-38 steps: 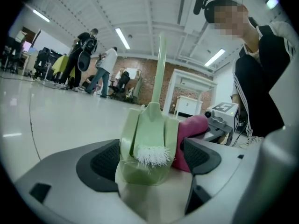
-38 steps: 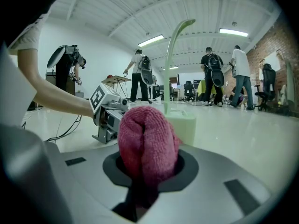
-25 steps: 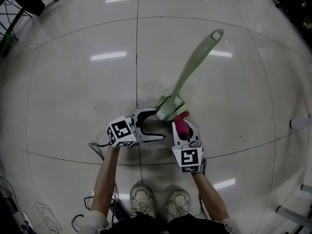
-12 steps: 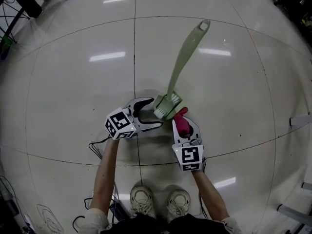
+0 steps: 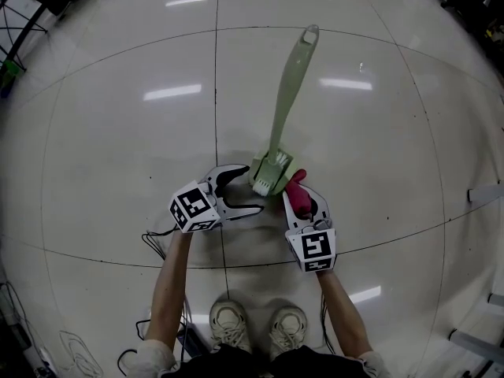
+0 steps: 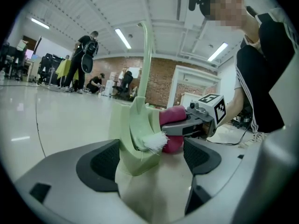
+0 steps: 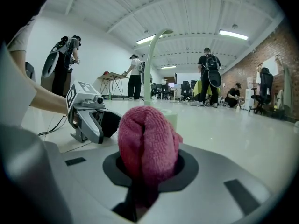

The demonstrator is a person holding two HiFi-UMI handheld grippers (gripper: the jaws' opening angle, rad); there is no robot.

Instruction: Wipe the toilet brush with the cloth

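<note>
Down on the glossy tiled floor [image 5: 118, 156], right in front of the person's sneakers [image 5: 228, 317], the pale green toilet brush [image 5: 289, 93] stands upright in its matching holder [image 5: 270, 173]. Left gripper [image 5: 252, 187] has its jaws spread wide with the holder sitting between them, nearer the left-hand pad. Can't tell if a pad is actually touching it, but nothing's squeezed. From the left gripper view you can see the white bristles [image 6: 154, 142] poking out of the holder's open side. Right gripper [image 5: 302, 195] is clamped down on a bunched-up pink cloth [image 5: 296, 191], which bulges out past the jaws. The cloth sits just beside the holder on the bristle side, pretty much up against it.
</note>
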